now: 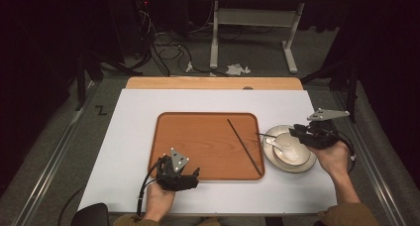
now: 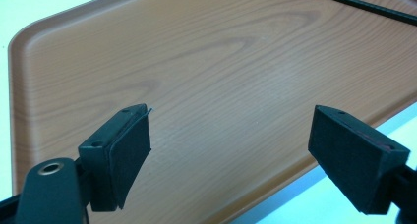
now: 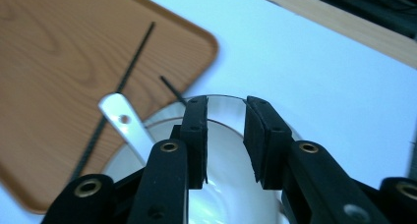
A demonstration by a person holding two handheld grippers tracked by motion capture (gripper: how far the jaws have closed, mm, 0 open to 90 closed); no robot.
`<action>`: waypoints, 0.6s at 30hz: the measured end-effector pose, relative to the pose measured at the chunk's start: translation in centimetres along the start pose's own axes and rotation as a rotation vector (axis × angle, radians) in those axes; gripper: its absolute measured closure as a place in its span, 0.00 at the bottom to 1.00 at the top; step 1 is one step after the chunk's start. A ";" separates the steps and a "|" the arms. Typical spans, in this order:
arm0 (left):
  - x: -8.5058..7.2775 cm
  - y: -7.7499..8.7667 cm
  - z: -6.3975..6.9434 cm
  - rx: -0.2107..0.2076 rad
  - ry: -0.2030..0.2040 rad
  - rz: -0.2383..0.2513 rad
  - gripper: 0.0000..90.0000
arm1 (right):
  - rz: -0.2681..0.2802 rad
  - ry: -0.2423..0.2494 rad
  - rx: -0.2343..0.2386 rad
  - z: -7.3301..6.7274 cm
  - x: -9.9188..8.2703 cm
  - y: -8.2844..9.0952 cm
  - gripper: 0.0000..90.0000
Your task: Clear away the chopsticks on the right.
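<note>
Straddling the rim of the glossy white bowl (image 3: 223,194), the right gripper (image 1: 301,132) has its jaws nearly closed, a narrow gap across the rim, contact unclear. Bowl sits on a round plate (image 1: 277,161) right of the wood-grain tray (image 1: 198,141); a white spoon (image 1: 278,147) rests inside. Thin black chopstick (image 1: 244,146) lies diagonally on the tray. Left gripper (image 1: 185,179) hovers over the tray's near edge, foam-padded jaws wide apart, empty. White mat (image 1: 133,117) underneath.

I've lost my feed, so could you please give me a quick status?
Left hand-held gripper open over tray. Right hand-held gripper narrowed over bowl, gripping nothing. One chopstick on tray.
</note>
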State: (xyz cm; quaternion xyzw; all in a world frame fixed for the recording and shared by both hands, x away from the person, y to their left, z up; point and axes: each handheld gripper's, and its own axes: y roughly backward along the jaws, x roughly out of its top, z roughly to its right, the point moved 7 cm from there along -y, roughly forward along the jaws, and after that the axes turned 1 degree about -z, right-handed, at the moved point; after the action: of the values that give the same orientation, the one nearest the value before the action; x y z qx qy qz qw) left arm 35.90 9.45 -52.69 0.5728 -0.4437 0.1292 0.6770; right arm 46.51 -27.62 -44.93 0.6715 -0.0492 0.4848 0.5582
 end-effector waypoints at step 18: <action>-0.1 0.0 -0.2 0.014 -0.006 -0.007 0.18 | -0.125 -0.126 -0.078 5.1 -4.2 -1.4 0.82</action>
State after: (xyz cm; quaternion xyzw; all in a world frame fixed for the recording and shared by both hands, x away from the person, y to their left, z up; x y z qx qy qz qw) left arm 35.90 9.63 -52.78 0.5792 -0.4429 0.1283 0.6722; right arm 48.25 -33.14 -48.41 0.6802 -0.0613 0.4035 0.6089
